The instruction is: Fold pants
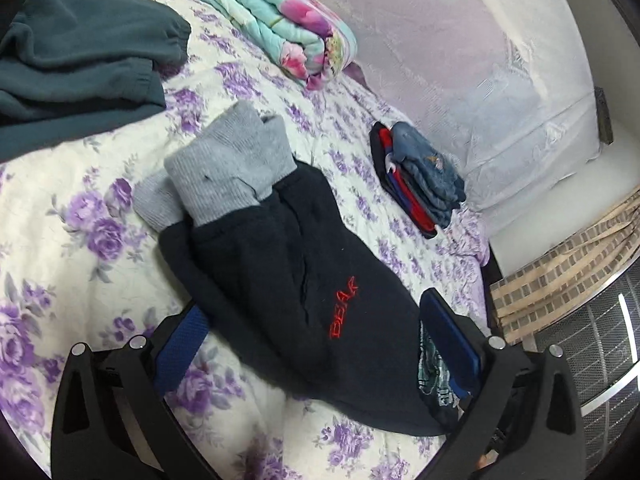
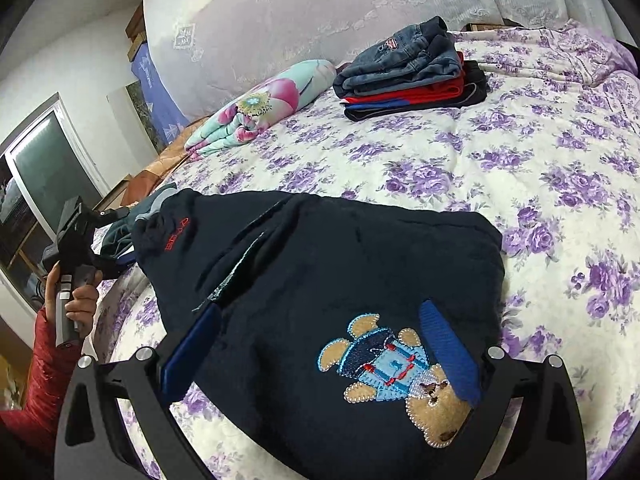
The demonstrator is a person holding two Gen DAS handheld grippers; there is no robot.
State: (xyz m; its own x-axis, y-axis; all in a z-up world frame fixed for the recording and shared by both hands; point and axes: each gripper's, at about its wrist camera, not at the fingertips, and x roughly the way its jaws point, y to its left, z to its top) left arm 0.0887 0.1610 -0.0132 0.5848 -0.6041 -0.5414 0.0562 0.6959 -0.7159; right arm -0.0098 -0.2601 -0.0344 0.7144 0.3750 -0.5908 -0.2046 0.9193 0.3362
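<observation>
Your dark navy pants (image 1: 304, 292) lie on the flowered bedspread (image 1: 60, 240), doubled over so the grey ribbed cuffs (image 1: 224, 168) rest on top at the far end in the left wrist view. Red stitched lettering (image 1: 343, 307) runs along one leg. In the right wrist view the near panel carries an embroidered bear patch (image 2: 394, 376).

Your left gripper (image 1: 316, 336) has its jaws spread wide, one blue pad on each side of the pants; the pad at right touches the edge of the cloth, but nothing is pinched between them. Your right gripper (image 2: 326, 344) is likewise wide apart over the bear panel, the pads lying on or just above the cloth; no fold is clamped.

A dark green garment (image 1: 76, 60) lies at the far left of the bed. A rolled floral blanket (image 2: 256, 108) sits near the lace-covered headboard (image 2: 320, 0). A stack of folded clothes (image 2: 408, 72), jeans on top, stands well apart from the pants. Your hand (image 2: 78, 296), in a red sleeve (image 2: 44, 376), holds the left gripper's handle.
</observation>
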